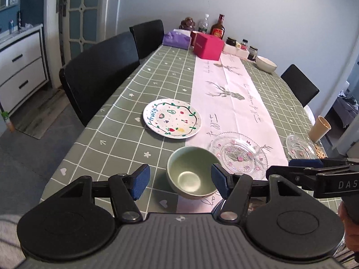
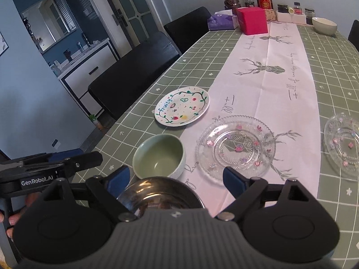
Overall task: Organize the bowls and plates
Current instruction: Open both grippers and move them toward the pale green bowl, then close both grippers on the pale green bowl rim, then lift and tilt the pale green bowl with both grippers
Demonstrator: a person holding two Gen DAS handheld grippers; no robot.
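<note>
Ceramic, glass and steel share the checked green tablecloth. The left gripper stands wide, its blue ribbed pads apart from the smooth, round green bowl below — nothing held. The right gripper is wide too, empty, above a shiny metal bowl at the near edge. A painted white plate lies flat beyond; a scalloped glass plate rests on the pale runner.

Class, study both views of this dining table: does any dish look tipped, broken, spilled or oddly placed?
Nothing stands out. The green bowl, painted plate and both glass plates sit flat and intact on the table; no spills.
</note>
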